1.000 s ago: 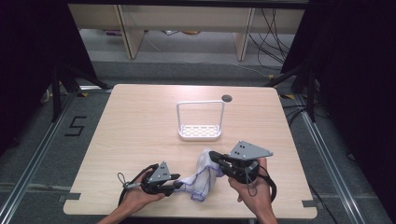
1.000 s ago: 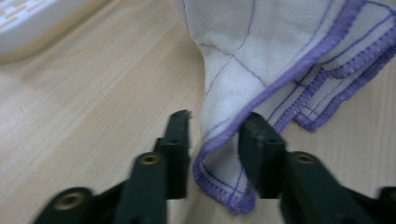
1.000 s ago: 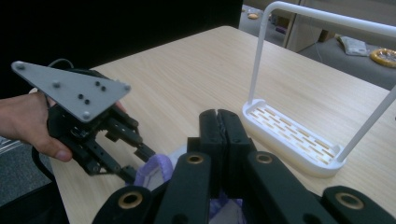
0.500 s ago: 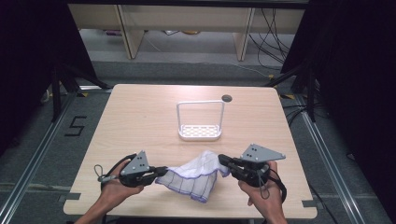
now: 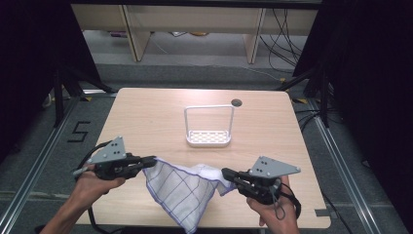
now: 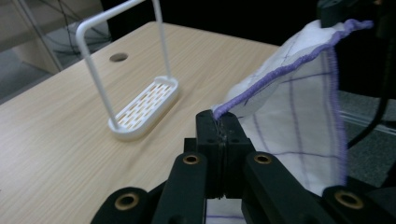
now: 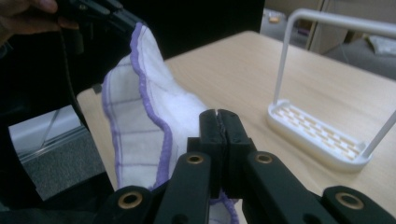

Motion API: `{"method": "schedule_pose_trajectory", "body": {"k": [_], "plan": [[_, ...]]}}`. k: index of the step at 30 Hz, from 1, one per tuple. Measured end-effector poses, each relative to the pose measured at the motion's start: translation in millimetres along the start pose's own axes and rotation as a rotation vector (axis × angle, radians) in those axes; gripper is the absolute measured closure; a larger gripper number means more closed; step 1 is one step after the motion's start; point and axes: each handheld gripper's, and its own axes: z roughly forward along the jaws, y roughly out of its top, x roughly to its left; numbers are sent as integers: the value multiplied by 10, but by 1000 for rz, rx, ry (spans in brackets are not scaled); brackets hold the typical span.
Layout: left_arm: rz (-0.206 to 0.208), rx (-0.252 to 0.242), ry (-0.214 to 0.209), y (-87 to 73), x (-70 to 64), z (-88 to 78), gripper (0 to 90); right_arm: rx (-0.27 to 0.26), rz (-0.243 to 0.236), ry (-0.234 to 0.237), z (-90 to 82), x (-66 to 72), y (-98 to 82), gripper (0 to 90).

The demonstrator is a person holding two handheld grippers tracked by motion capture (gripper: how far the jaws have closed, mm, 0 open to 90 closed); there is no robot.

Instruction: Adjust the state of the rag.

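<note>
Cloth stretched between two grippers above table's near edge

Grippers pull a white cloth (image 5: 182,190) with purple grid lines and purple hem taut over the near part of a pale wooden table (image 5: 146,117). The left gripper (image 5: 150,161) has its jaws clamped flat on one hemmed corner, seen close in the left gripper view, where the cloth (image 6: 299,98) fans away from the pinched jaws toward the other hand. The right gripper (image 5: 228,173) has its jaws pressed together on the opposite edge; in the right gripper view the cloth (image 7: 140,121) rises leftward to the far gripper. The fabric's middle sags in a point that hangs past the table's near edge.

Beyond the cloth, near the table's centre, stands a white rack (image 5: 208,126): a slotted oval base with a tall thin hoop rising from it, upright and well apart from both grippers. A round cable hole (image 5: 236,103) sits just behind it. Nothing lies between the cloth and the rack. On the floor left of the table, a black number marking (image 5: 79,131) is visible; cables (image 5: 287,29) trail at the rear right.
</note>
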Motion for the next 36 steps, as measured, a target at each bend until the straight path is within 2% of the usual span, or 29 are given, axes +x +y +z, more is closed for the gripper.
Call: {"method": "schedule_pose_trajectory", "body": {"k": [1, 2, 3, 4, 5, 6, 7, 8, 9, 10, 12, 13, 14, 16, 18, 19, 20, 22, 24, 25, 26, 28, 30, 31, 32, 34, 35, 36], "plan": [[-17, 16, -4, -54, 61, 96, 884, 22, -5, -10, 65, -70, -37, 898], [-17, 16, -4, -54, 61, 96, 884, 22, -5, -10, 65, -70, -37, 898], [-53, 46, 20, -184, 162, 306, 884, 65, 40, -15, 234, -211, -128, 898], [-64, 64, 20, -249, 219, 410, 884, 83, 53, -27, 334, -283, -176, 897], [-84, 71, 29, -313, 270, 507, 884, 115, 48, -34, 436, -368, -220, 898], [-97, 77, 41, -370, 326, 598, 884, 154, 87, -44, 525, -437, -260, 898], [-103, 95, 57, -424, 385, 683, 884, 167, 99, -49, 621, -520, -300, 898], [-103, 95, 57, -424, 385, 683, 883, 189, 123, -53, 712, -578, -334, 897], [-123, 115, 87, -506, 507, 807, 883, 204, 120, -55, 796, -651, -361, 897], [-139, 116, 97, -536, 568, 856, 883, 217, 123, -74, 862, -702, -378, 897], [-158, 125, 115, -587, 659, 949, 882, 249, 129, -78, 979, -777, -392, 896], [-156, 138, 122, -611, 696, 990, 882, 242, 124, -88, 1027, -805, -394, 896], [-164, 145, 124, -634, 717, 1033, 881, 259, 121, -92, 1065, -829, -389, 896], [-156, 157, 122, -656, 747, 1070, 880, 267, 123, -99, 1107, -852, -391, 895], [-151, 189, 139, -728, 818, 1158, 879, 294, 125, -109, 1218, -919, -416, 888], [-164, 188, 151, -754, 832, 1181, 877, 302, 134, -113, 1245, -937, -428, 881], [-165, 190, 151, -778, 858, 1194, 872, 289, 138, -119, 1281, -955, -447, 860], [-188, 189, 163, -815, 872, 1203, 817, 278, 157, -138, 1298, -987, -462, 728], [-199, 197, 151, -823, 884, 1167, 751, 258, 158, -151, 1259, -988, -447, 671], [-208, 194, 160, -817, 873, 1138, 703, 275, 141, -155, 1201, -1001, -421, 631], [-208, 194, 160, -817, 873, 1138, 637, 267, 160, -153, 1152, -991, -399, 602], [-200, 201, 185, -776, 802, 1006, 529, 263, 144, -185, 1022, -987, -378, 568], [-189, 200, 192, -768, 768, 957, 467, 250, 158, -178, 961, -982, -376, 556], [-185, 199, 206, -755, 697, 863, 435, 253, 182, -190, 821, -972, -377, 542], [-185, 199, 206, -755, 697, 863, 428, 249, 159, -202, 763, -991, -396, 542], [-170, 197, 193, -775, 563, 753, 424, 241, 184, -181, 675, -983, -428, 550], [-170, 197, 193, -775, 563, 753, 421, 250, 212, -188, 643, -944, -443, 550], [-169, 203, 186, -790, 514, 731, 421, 250, 212, -188, 643, -944, -443, 550]]}}
